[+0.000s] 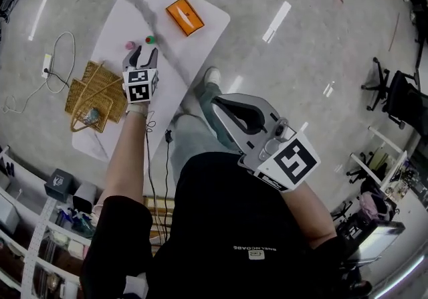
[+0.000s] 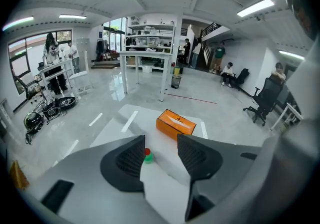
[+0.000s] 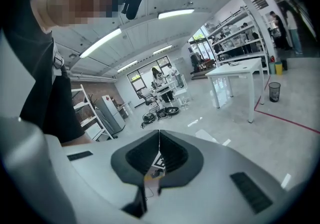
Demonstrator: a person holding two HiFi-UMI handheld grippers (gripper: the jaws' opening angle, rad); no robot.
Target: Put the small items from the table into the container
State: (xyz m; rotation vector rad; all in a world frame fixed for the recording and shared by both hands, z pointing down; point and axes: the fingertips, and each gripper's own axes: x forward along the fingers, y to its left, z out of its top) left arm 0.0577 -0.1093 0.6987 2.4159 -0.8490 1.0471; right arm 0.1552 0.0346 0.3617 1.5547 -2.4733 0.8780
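At the head view's centre right, the right gripper (image 1: 217,108) is hanging clenched and empty. At left, the woven wicker basket (image 1: 107,90) is already holding one greyish item (image 1: 90,116). Above it, the left gripper (image 1: 145,52) is hovering released over the white table (image 1: 194,40). The small green-and-red piece (image 1: 150,40) and the small pink piece (image 1: 130,45) are lying untouched just beyond its jaws, so I judge most of the work is still waiting. The orange box (image 1: 184,16) is sitting farthest up.

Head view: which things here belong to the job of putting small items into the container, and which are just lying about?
Part of the job:
small green and red item
small pink item
wicker basket
left claw, open just short of the items

Just lying about:
orange box
power strip
office chairs
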